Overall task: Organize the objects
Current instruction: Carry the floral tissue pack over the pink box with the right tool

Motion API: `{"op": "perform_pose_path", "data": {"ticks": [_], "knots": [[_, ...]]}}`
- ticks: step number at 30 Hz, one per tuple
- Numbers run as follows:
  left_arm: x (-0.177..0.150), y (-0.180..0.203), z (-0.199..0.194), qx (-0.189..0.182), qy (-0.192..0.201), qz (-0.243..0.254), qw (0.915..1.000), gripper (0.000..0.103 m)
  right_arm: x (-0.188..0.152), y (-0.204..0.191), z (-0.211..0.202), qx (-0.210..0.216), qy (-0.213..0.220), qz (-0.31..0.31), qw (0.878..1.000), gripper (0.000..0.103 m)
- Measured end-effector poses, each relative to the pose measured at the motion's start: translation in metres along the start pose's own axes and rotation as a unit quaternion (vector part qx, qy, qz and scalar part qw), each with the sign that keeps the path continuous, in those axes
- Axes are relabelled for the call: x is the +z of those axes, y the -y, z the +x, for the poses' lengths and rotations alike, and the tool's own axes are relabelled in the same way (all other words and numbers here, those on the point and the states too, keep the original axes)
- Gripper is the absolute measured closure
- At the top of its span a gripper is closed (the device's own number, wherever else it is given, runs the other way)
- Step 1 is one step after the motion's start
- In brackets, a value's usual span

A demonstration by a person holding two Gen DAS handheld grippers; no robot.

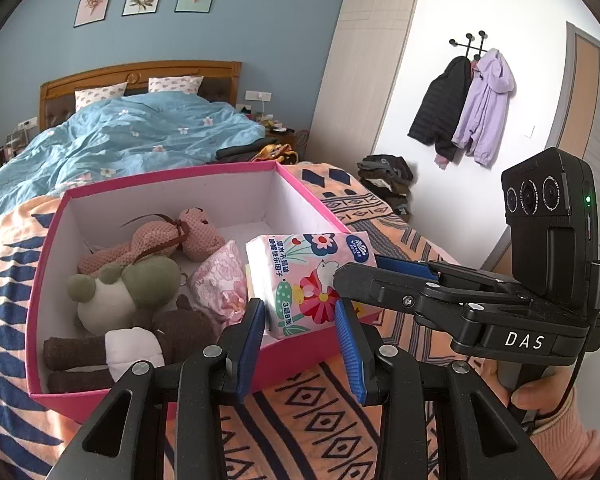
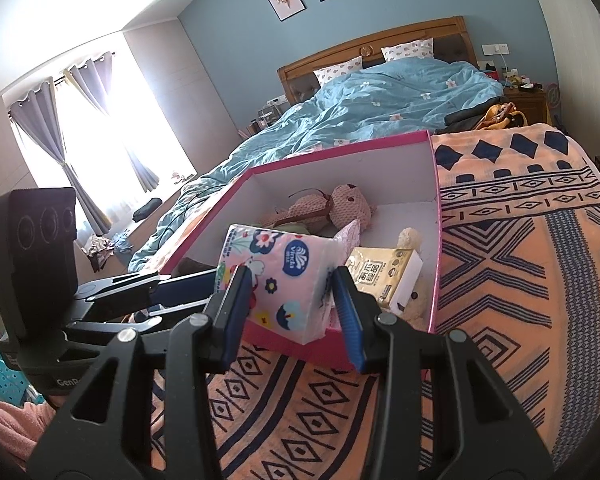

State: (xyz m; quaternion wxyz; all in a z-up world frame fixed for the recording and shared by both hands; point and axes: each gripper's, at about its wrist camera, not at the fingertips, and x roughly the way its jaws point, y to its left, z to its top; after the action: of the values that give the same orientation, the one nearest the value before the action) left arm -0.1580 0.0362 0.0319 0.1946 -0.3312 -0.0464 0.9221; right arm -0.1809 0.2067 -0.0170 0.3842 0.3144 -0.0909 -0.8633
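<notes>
- tissue pack is clamped in the right gripper, tilted above the near rim of the pink box.
- open space in the box lies just ahead and below.
- left gripper is closed, empty.

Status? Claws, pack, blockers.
Left claw, right claw both shut on tissue pack. Pack at pink box near wall. Plush toys, gold pack inside.

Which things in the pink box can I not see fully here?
- Right wrist view: cream plush toy mostly behind the gold pack.
- Right wrist view: green plush toy almost wholly behind the floral tissue pack.
- Left wrist view: gold pack hidden behind the floral tissue pack.
</notes>
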Motion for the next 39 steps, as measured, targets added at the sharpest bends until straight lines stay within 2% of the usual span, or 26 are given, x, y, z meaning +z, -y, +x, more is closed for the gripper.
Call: {"op": "perform_pose_path", "data": {"ticks": [39], "knots": [[0.0036, -0.0064, 0.0105, 0.005, -0.002, -0.006, 1.0000, 0.067, 0.0041, -0.0022, 0.0081, 0.000, -0.005, -0.003, 1.000, 0.058]]}}
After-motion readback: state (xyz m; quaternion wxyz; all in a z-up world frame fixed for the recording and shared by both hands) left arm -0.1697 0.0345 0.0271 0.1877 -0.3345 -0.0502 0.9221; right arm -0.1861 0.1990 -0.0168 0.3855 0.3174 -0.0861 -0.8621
